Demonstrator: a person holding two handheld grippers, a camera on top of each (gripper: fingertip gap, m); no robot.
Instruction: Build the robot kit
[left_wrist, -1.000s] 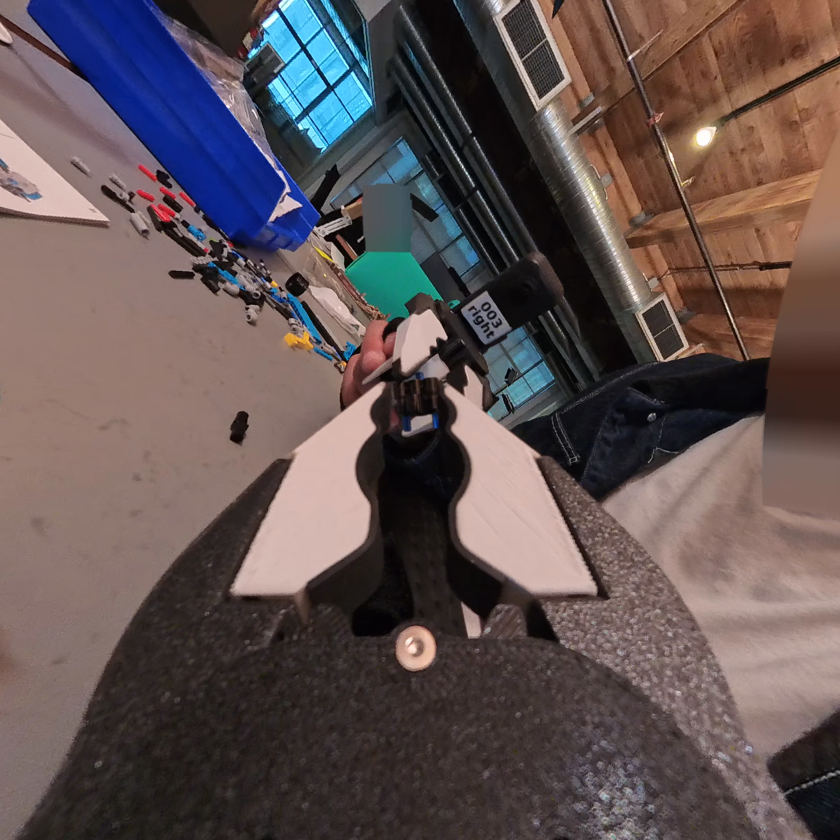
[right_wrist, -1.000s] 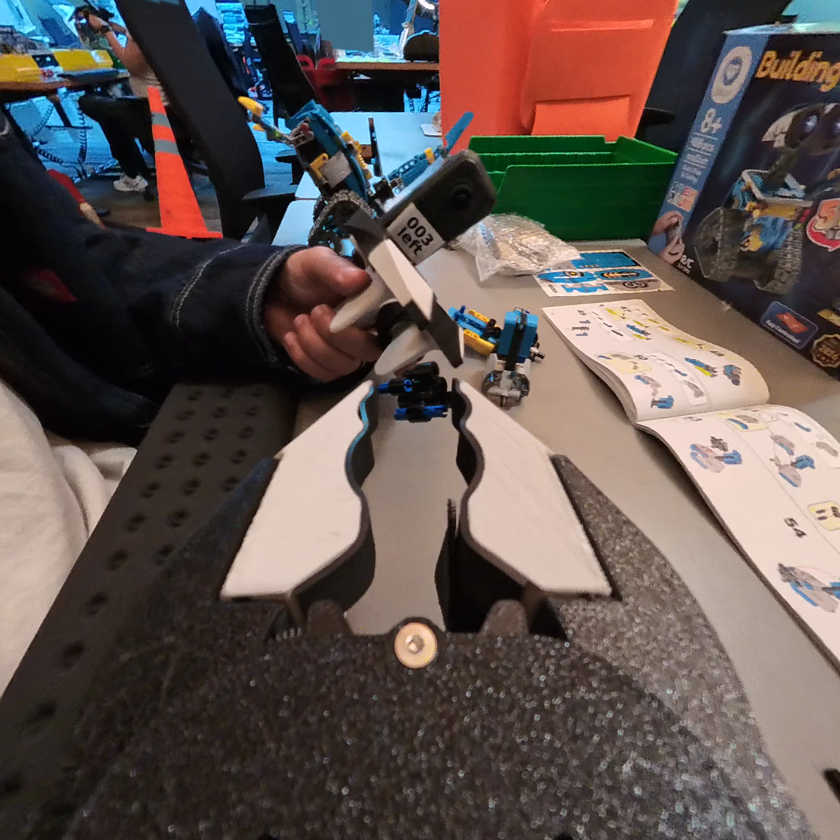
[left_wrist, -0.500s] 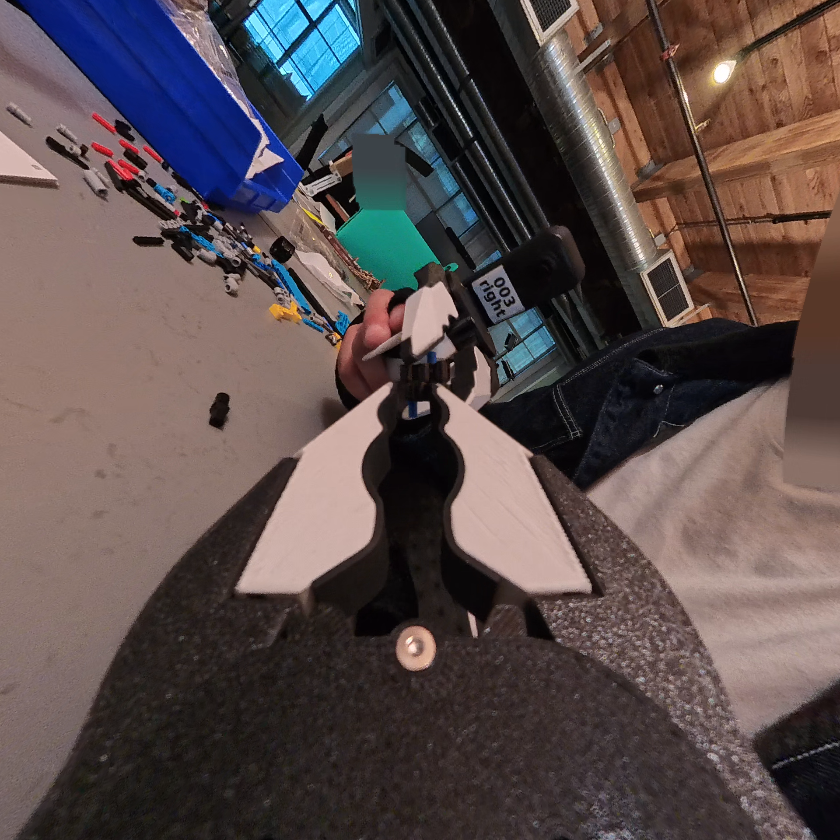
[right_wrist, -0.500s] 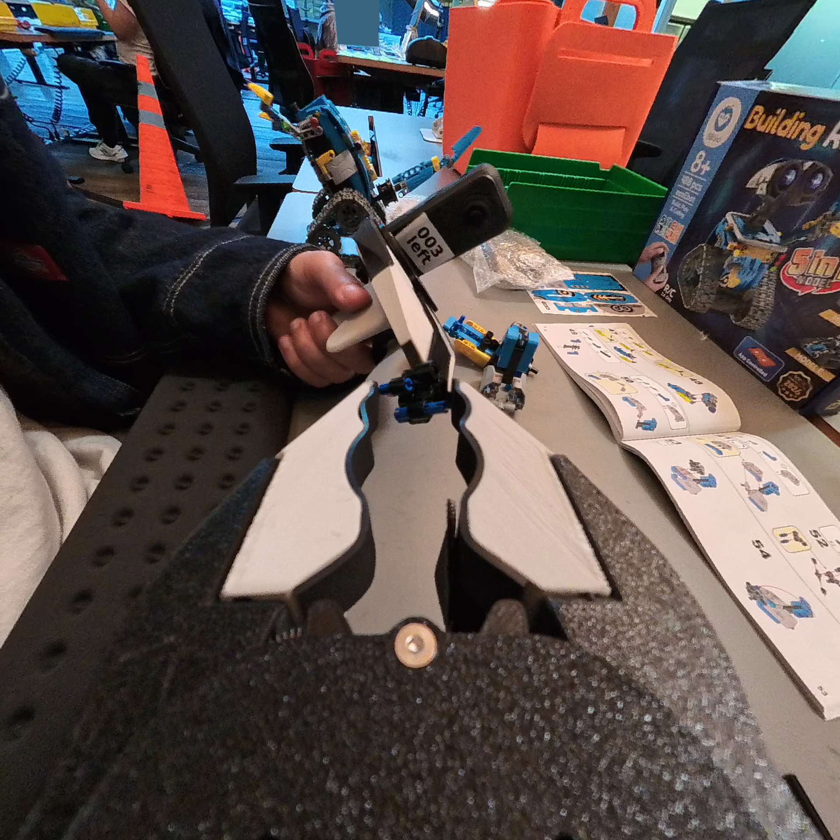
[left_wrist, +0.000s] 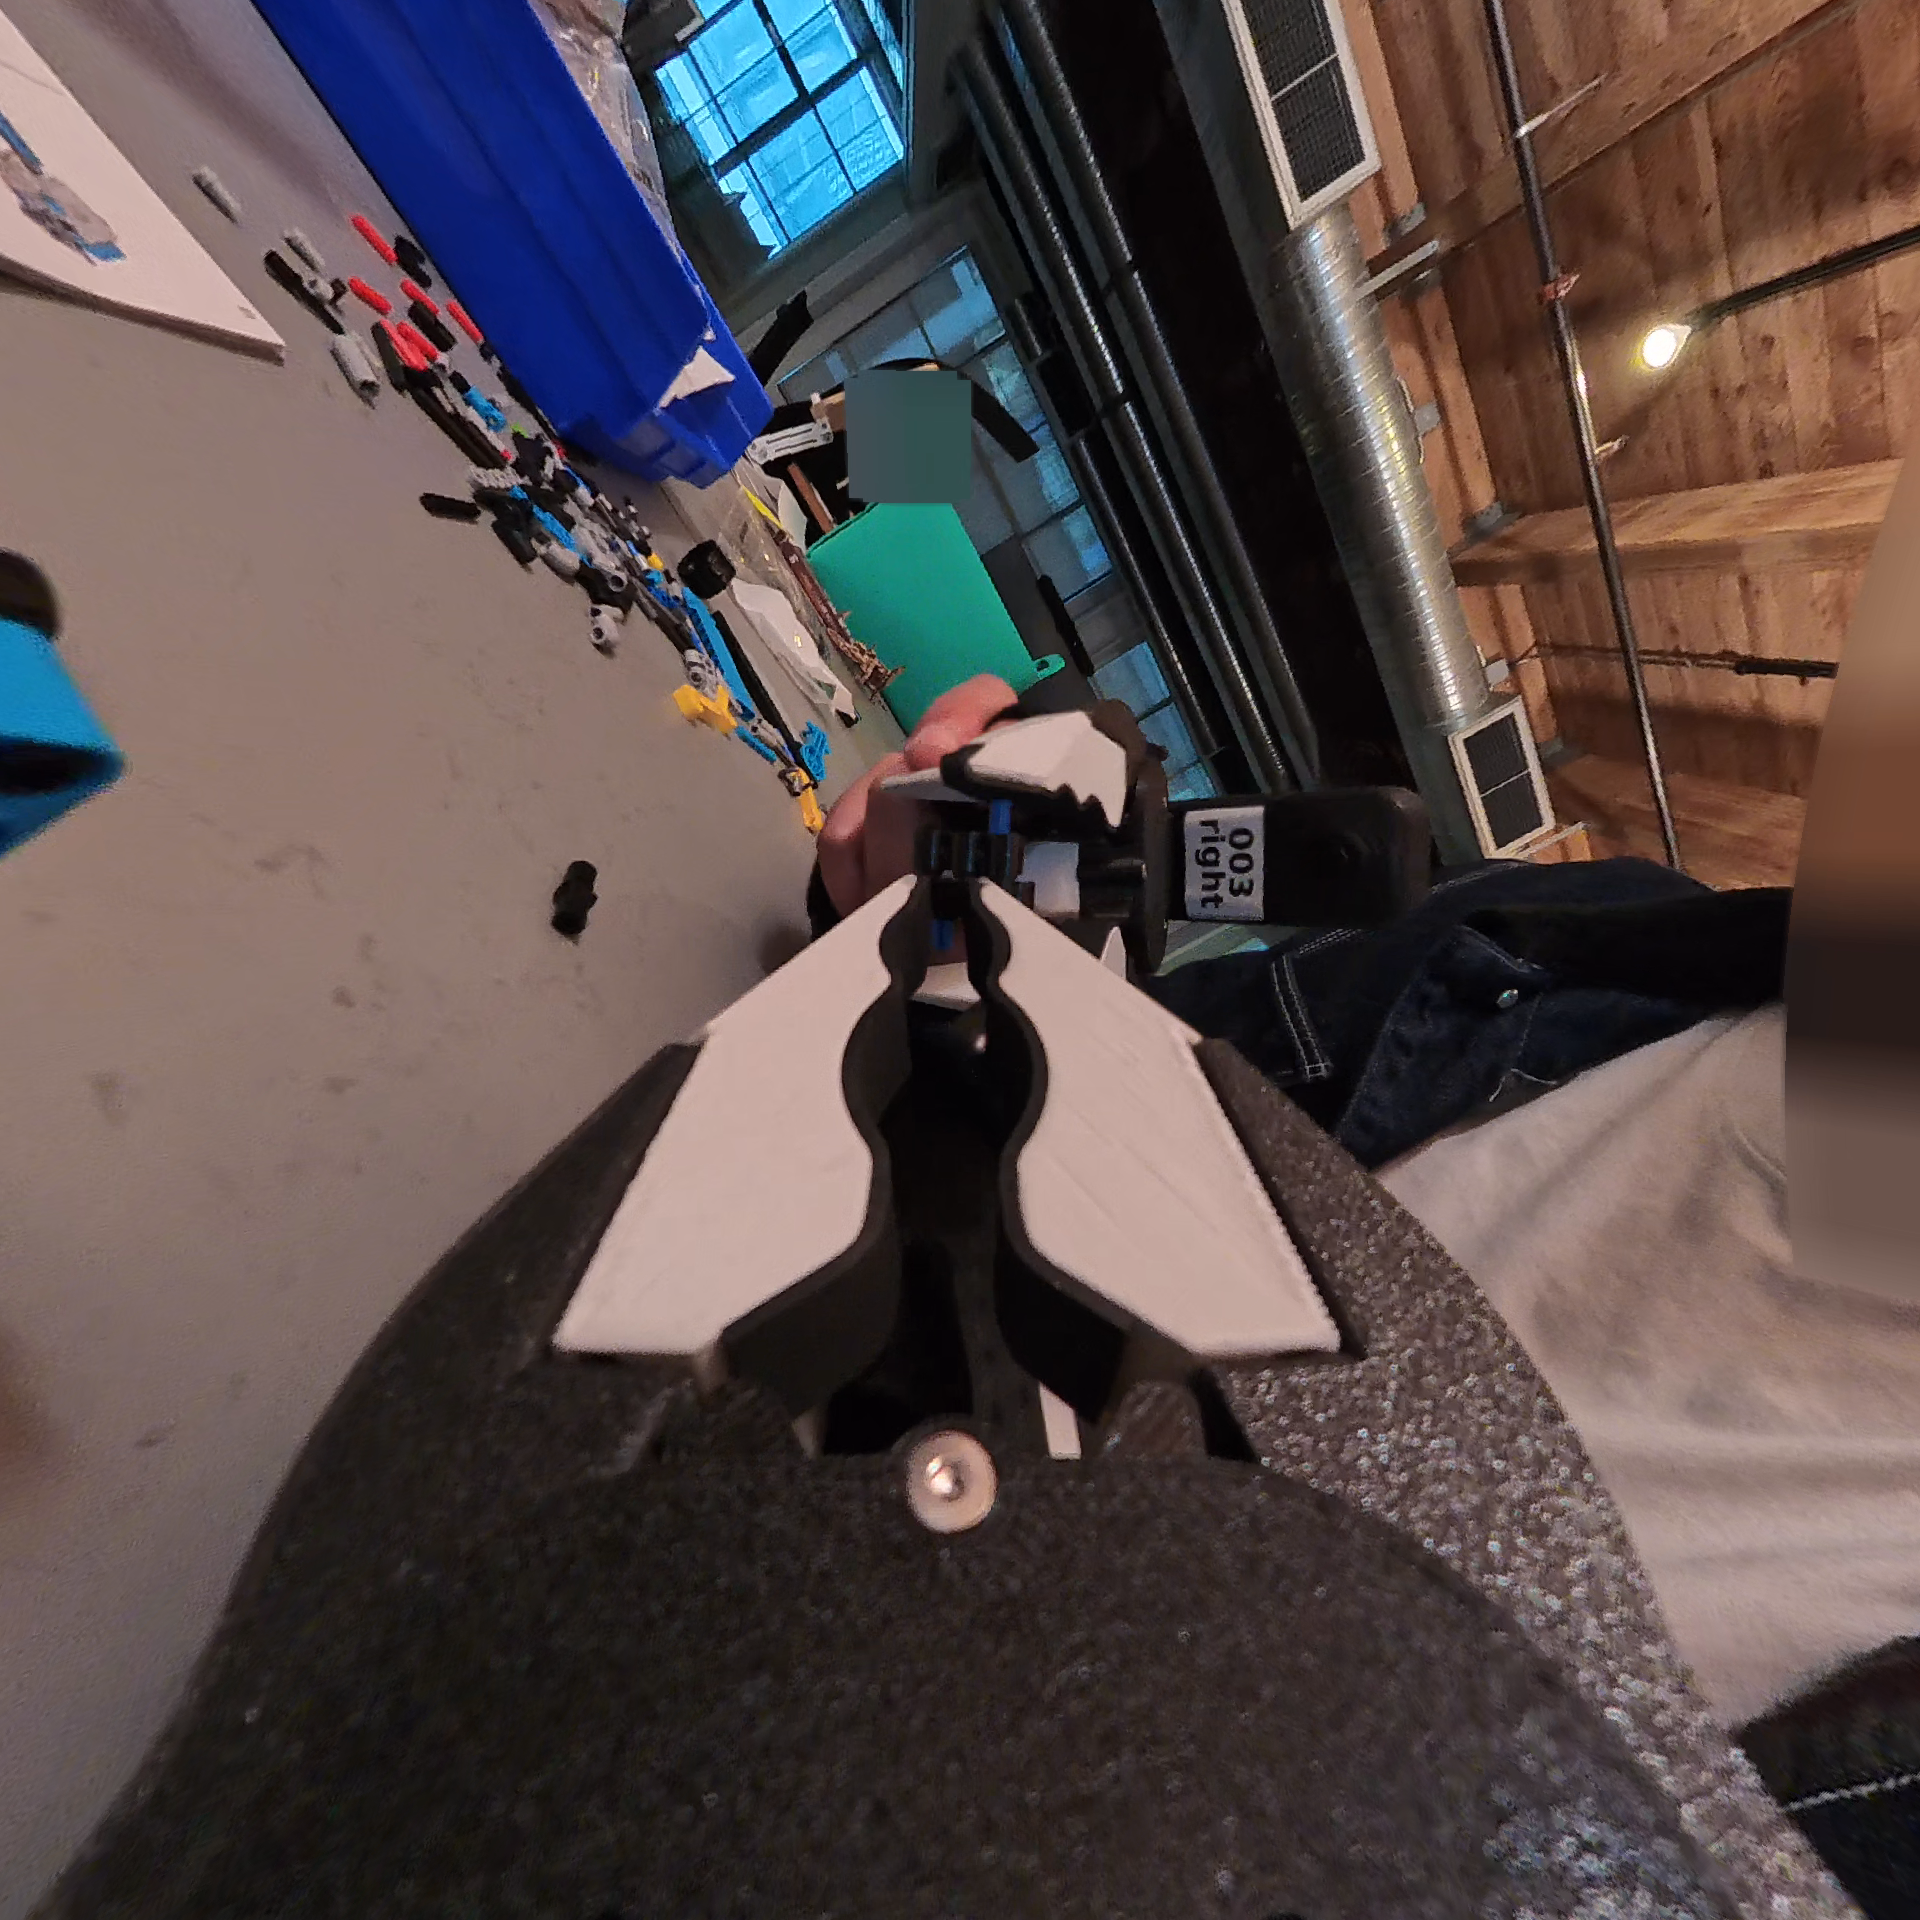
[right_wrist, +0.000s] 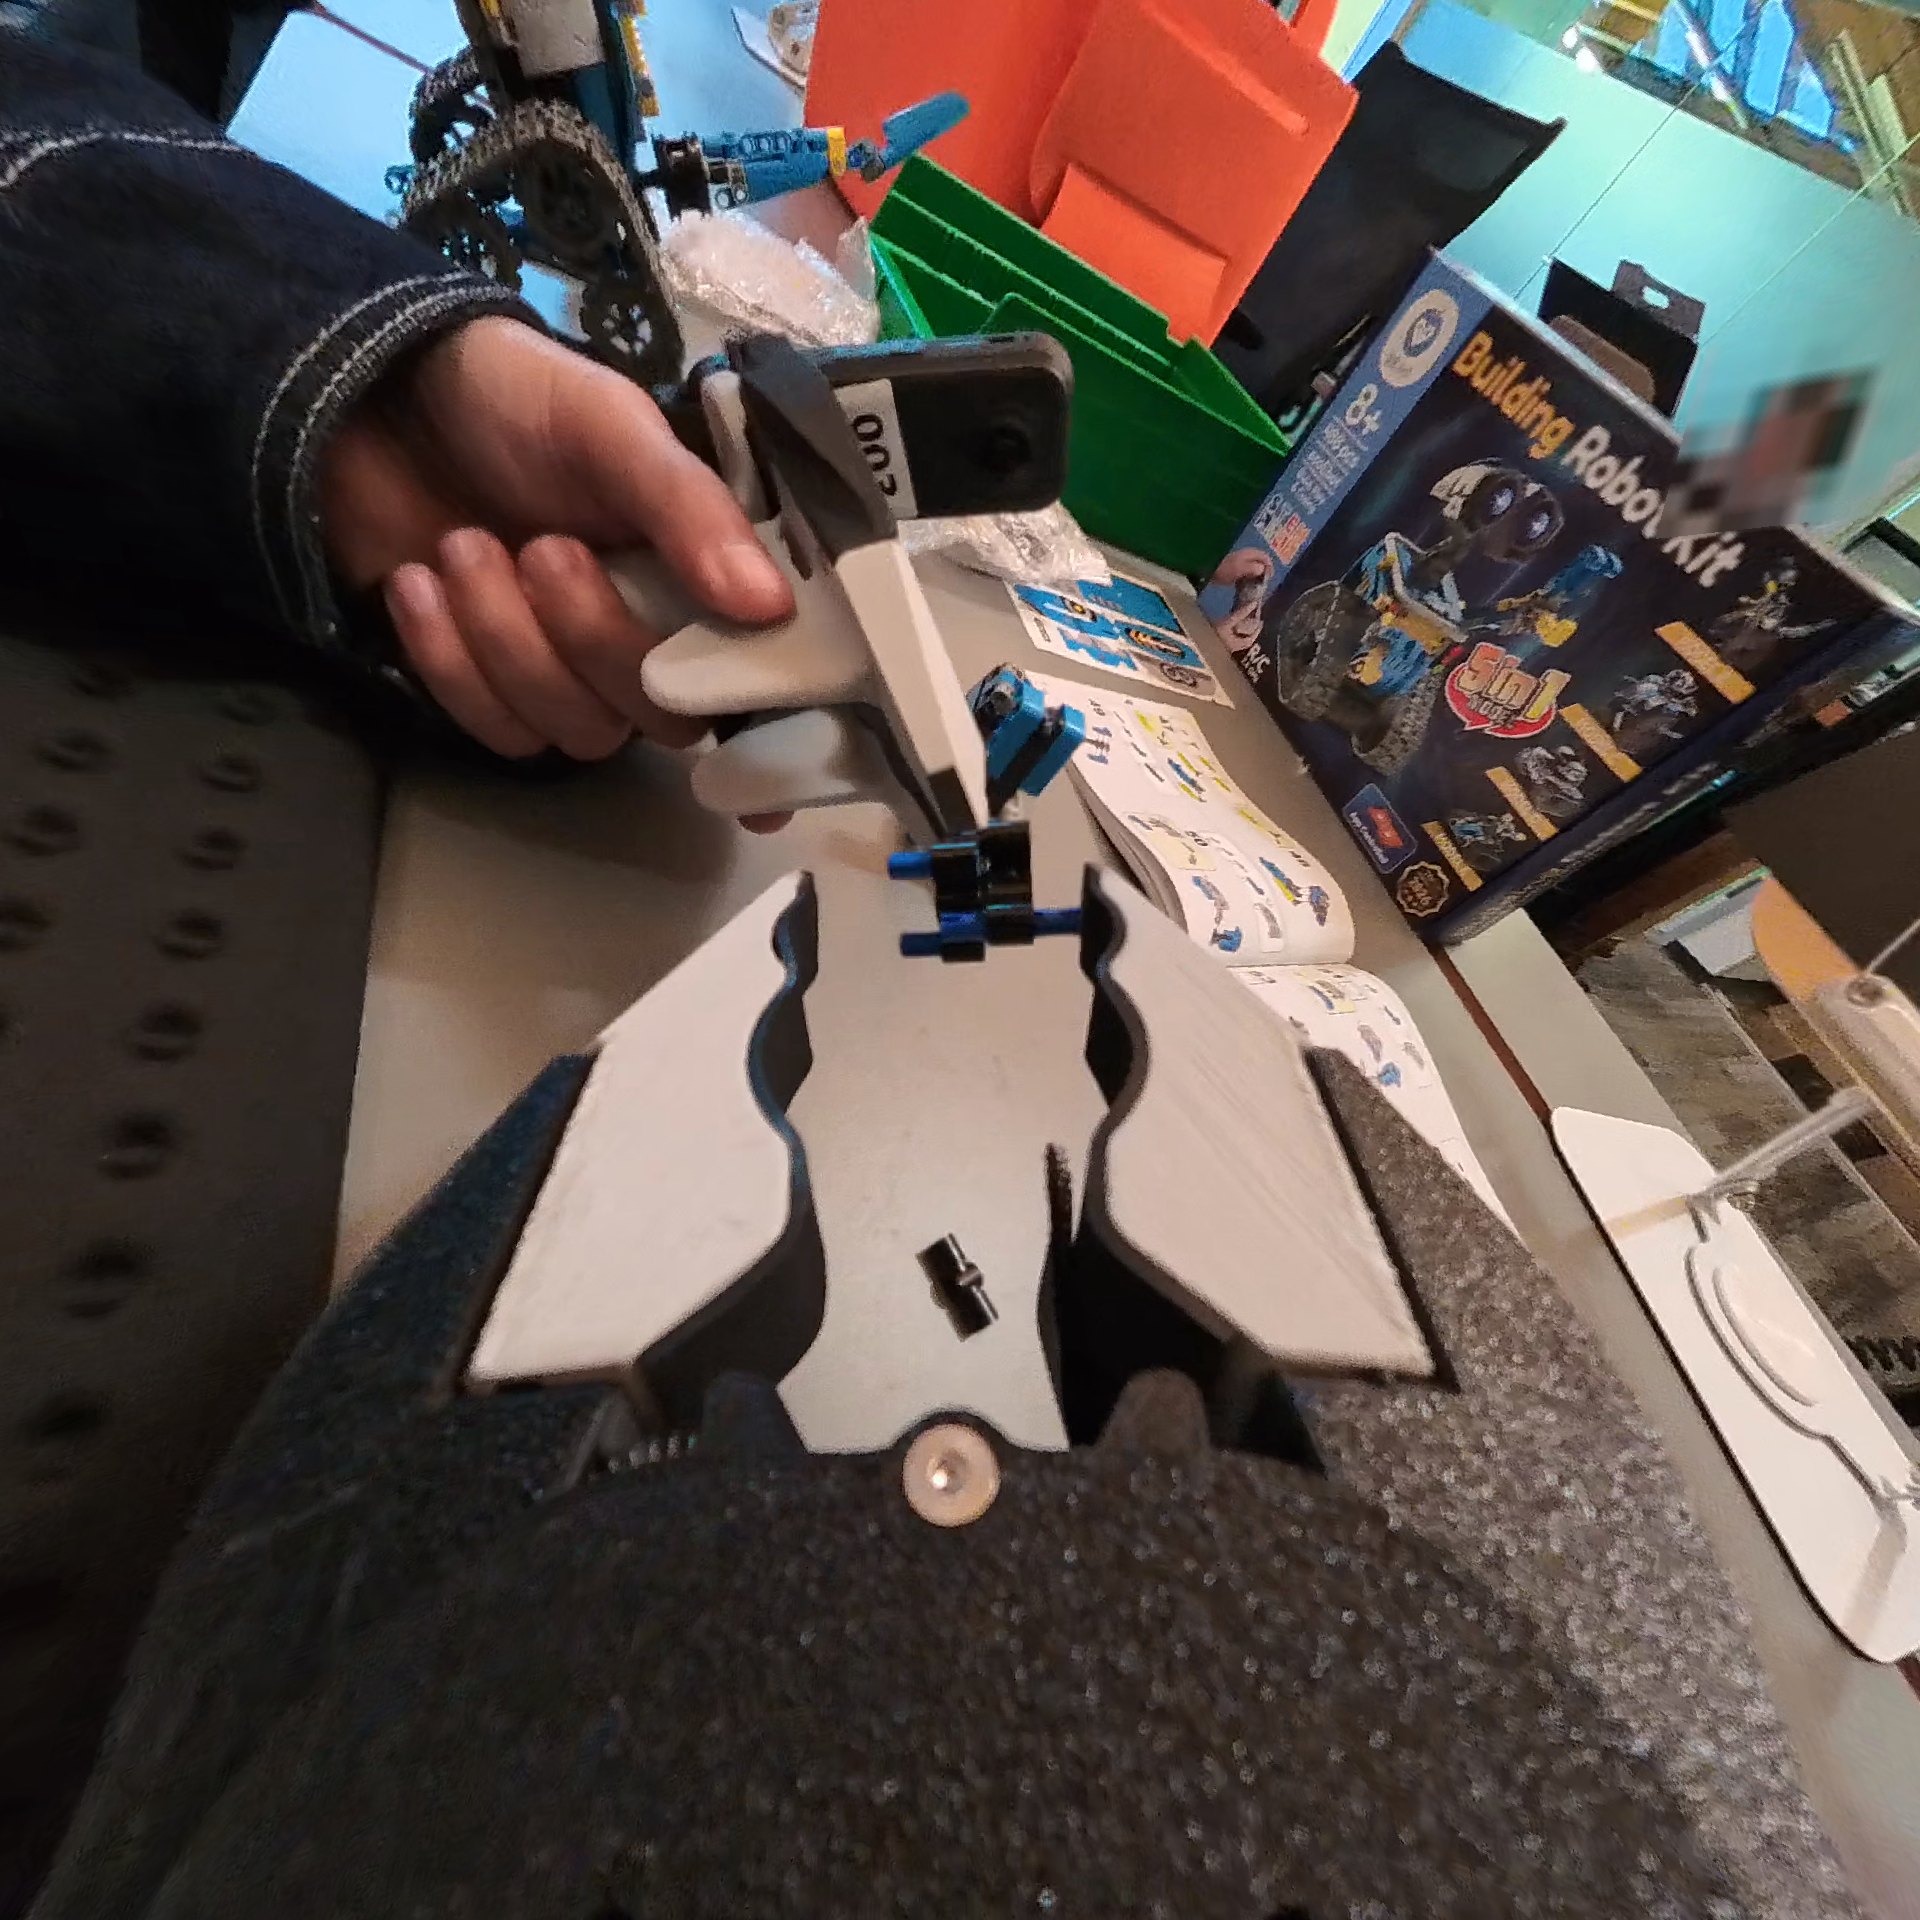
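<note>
A small black-and-blue brick assembly (right_wrist: 977, 894) hangs above the grey table (right_wrist: 540, 935). My left gripper (left_wrist: 948, 904) is shut on it, pinching it at the fingertips; in the right wrist view this gripper (right_wrist: 951, 821) comes down from above, held by a hand (right_wrist: 520, 540). My right gripper (right_wrist: 948, 899) is open, its fingers (right_wrist: 1132, 1039) standing either side of the assembly without touching it. In the left wrist view, the right gripper's white fingers (left_wrist: 1039, 764) sit just beyond my left tips. A loose black pin (right_wrist: 961, 1288) lies on the table below.
A blue brick part (right_wrist: 1023, 727), an open instruction booklet (right_wrist: 1216, 862), the kit box (right_wrist: 1538, 644), a green bin (right_wrist: 1081, 343) and a tracked model (right_wrist: 540, 177) stand behind. Several loose parts (left_wrist: 540, 509) and a blue bin (left_wrist: 540, 208) lie farther off. A perforated black board (right_wrist: 156, 935) is at left. Less than 4 cm separates the two grippers' tips. The loose black pin (right_wrist: 961, 1288) is about equally far from each gripper, around 11 cm. Seen from the left wrist view (left_wrist: 578, 896) as well.
My right gripper was shut on the assembly and has opened off it. My left gripper has closed on it and holds it alone. Both views have swung and tilted.
</note>
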